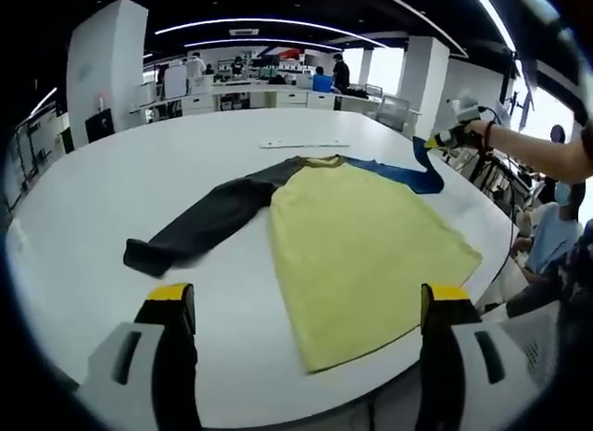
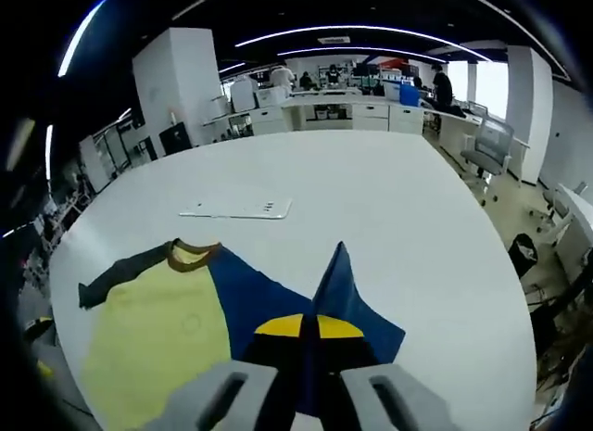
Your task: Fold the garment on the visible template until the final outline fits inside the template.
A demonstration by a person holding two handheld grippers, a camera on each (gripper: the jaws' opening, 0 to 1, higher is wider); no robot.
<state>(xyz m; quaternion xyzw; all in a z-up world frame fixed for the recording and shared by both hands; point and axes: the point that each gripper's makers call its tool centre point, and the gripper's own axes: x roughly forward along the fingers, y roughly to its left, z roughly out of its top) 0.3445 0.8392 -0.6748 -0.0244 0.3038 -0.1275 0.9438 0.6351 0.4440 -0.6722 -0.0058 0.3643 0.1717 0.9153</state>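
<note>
Your right gripper point(image 2: 310, 327) clamps the blue sleeve point(image 2: 347, 297), lifted at 6 o'clock; your left gripper point(image 1: 306, 306) gapes wide, empty, above the garment point(image 1: 361, 241).

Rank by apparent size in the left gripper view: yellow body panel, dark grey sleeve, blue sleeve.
1. Yellow body panel, clearly largest.
2. Dark grey sleeve.
3. Blue sleeve, lifted by the right gripper and farther off, so its rank is unsure.
</note>
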